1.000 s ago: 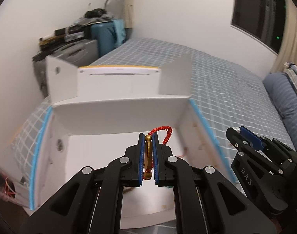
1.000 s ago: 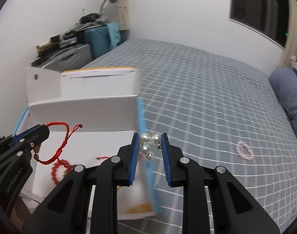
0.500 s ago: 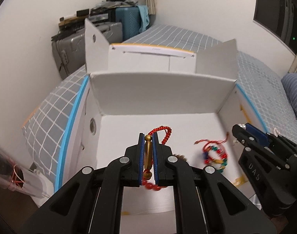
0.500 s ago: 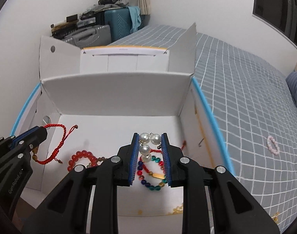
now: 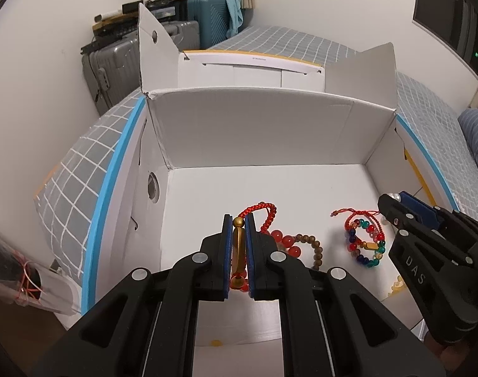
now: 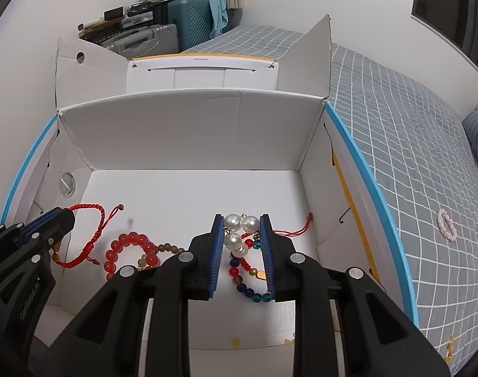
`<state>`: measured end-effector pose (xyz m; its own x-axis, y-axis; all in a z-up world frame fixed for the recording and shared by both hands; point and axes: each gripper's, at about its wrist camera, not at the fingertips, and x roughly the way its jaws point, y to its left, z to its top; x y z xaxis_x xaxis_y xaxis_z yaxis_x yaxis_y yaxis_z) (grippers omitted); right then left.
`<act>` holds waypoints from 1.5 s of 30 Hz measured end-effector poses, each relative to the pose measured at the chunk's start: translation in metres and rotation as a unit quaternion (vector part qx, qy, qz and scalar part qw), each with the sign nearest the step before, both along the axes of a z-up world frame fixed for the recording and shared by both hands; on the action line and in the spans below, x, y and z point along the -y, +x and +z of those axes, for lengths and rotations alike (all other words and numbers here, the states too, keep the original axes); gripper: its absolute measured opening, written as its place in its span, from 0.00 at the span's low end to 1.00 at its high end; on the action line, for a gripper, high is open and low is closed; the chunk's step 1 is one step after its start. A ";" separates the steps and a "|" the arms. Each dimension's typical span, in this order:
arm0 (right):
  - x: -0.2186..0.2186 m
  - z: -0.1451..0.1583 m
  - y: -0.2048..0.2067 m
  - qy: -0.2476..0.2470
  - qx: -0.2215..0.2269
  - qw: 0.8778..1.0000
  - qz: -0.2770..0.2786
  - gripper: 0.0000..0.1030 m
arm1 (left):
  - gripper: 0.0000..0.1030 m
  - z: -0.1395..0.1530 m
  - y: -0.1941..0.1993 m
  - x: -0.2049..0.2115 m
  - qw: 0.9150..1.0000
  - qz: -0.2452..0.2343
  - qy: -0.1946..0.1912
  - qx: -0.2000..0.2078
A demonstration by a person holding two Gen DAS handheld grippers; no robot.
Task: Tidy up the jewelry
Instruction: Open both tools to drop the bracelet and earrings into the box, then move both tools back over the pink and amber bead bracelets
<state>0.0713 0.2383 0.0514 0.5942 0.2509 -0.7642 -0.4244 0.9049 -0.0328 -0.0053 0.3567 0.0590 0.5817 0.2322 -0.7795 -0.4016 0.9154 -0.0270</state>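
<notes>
A white cardboard box stands open on the bed. My left gripper is shut on a red cord bracelet with a gold piece, held over the box's left half; the bracelet also shows in the right wrist view. My right gripper is shut on a pearl piece over the box's right half; the right gripper also shows in the left wrist view. On the box floor lie a red bead bracelet and a multicoloured bead bracelet.
A pink bead ring lies on the grey checked bedspread right of the box. Small yellow beads lie near the bed's front edge. Suitcases stand against the wall behind. The box flaps stand up at the back.
Both grippers have moved forward and down over the open box with their pieces held. The box floor and the bracelets on it have come into view.
</notes>
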 end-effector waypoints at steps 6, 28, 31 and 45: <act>0.008 0.008 -0.003 0.008 0.014 1.000 -0.001 0.54 | 0.52 0.009 -0.005 0.000 1.000 0.014 -0.003 0.017; 0.134 0.066 0.001 0.029 0.065 0.993 -0.091 0.90 | 0.94 0.058 0.021 0.082 0.996 -0.047 0.016 0.071; 0.165 0.071 0.003 0.030 0.065 0.991 -0.115 0.92 | 0.94 0.058 0.032 0.107 0.995 -0.065 0.014 0.068; 0.307 0.040 -0.009 -0.009 0.037 0.975 -0.218 0.92 | 0.94 0.044 0.089 0.241 0.985 -0.168 -0.006 0.050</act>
<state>0.0623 -0.0691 0.0917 0.6953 -0.0510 -0.7169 0.0051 0.9978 -0.0660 0.0838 0.1155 0.1027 0.6983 0.0051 -0.7158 -0.0718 0.9954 -0.0629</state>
